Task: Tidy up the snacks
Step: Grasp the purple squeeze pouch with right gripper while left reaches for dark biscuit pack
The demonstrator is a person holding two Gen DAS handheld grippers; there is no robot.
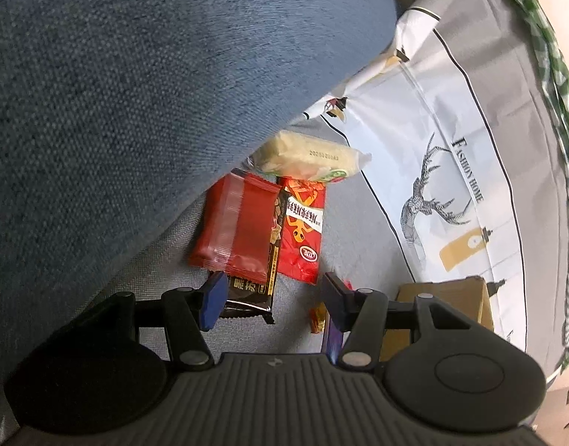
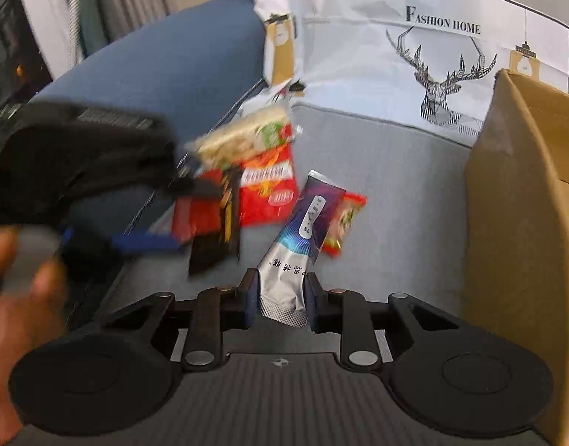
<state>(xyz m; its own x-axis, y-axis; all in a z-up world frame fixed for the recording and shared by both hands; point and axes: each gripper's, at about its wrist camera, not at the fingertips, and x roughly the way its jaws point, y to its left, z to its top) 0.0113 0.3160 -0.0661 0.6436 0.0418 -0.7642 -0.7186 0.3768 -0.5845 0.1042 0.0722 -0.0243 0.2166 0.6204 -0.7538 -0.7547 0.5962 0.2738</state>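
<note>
Left gripper (image 1: 271, 299): spread wide, holding nothing, poised over the black packet (image 1: 249, 293) in the snack pile (image 1: 269, 223) on the grey sofa seat.
Right gripper (image 2: 279, 299): pinching the silver-purple sachet (image 2: 303, 245) by its bottom end only.
Risk: so shallow a grip may let the sachet swing or slip out.
Cardboard box (image 2: 522, 230): just beside on the right; its wall could catch the dangling sachet.
</note>
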